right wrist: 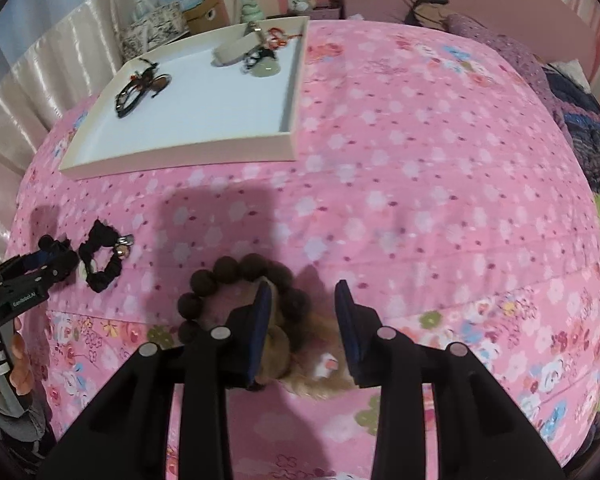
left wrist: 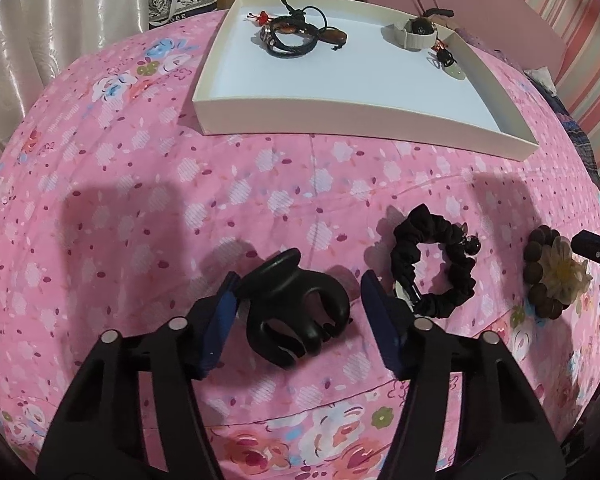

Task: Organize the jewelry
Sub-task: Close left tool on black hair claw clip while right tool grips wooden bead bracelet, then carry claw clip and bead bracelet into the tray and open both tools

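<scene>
A black hair claw clip (left wrist: 296, 312) lies on the pink floral bedspread between the open fingers of my left gripper (left wrist: 298, 292). A black scrunchie (left wrist: 436, 260) lies just right of it, also in the right wrist view (right wrist: 100, 260). A brown bead bracelet with a cream flower (left wrist: 552, 276) lies further right; in the right wrist view the bracelet (right wrist: 236, 276) sits under my open right gripper (right wrist: 304, 292), left finger inside the bead ring. A white tray (left wrist: 340, 114) (right wrist: 180, 156) holds bracelets, a watch band and pendants.
The pink bedspread (right wrist: 420, 160) covers the bed. Cream curtains (left wrist: 60, 40) hang at the left. Boxes (right wrist: 156, 24) stand behind the tray. Dark bedding (right wrist: 580, 128) lies at the right. The left gripper (right wrist: 40, 268) shows at the left edge of the right wrist view.
</scene>
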A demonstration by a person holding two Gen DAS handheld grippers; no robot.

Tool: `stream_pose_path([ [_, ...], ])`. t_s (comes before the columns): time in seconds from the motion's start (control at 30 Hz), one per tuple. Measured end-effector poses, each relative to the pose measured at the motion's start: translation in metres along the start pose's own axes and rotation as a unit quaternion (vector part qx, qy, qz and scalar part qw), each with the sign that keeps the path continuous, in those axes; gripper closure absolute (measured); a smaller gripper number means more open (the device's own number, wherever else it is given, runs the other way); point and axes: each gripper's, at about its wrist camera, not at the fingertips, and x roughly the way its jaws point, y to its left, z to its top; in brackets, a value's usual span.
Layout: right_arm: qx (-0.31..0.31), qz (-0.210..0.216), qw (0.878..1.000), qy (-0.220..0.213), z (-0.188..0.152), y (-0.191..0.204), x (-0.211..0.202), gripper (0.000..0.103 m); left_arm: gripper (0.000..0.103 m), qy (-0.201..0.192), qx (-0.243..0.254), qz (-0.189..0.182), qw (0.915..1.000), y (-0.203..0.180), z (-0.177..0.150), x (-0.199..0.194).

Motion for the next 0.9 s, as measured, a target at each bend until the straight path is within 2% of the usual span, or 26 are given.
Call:
stream_pose_path([
  [0.17,0.006,0.013,1.000,0.020,-0.006,-0.004,0.010,0.069,0.046,-0.002,-0.002,-0.002,1.0000,0.002,-0.001,-0.002],
  [0.4,-0.010,-0.002,1.000,0.028,-0.003,0.008,0.021,0.072,0.050,-0.001,-0.002,-0.001,1.0000,0.003,-0.002,-0.002],
  [0.53,-0.014,-0.003,0.999,0.040,0.000,0.011,0.035,0.078,0.051,0.001,-0.003,-0.004,1.0000,0.005,-0.002,-0.001],
  [0.63,-0.027,-0.003,0.999,0.026,0.001,0.014,0.039,0.084,0.051,0.001,-0.001,-0.005,1.0000,0.005,-0.001,0.000],
  [0.9,-0.037,0.008,0.999,-0.021,0.000,0.017,0.007,0.084,0.052,-0.005,-0.004,-0.008,1.0000,0.007,-0.002,-0.003],
])
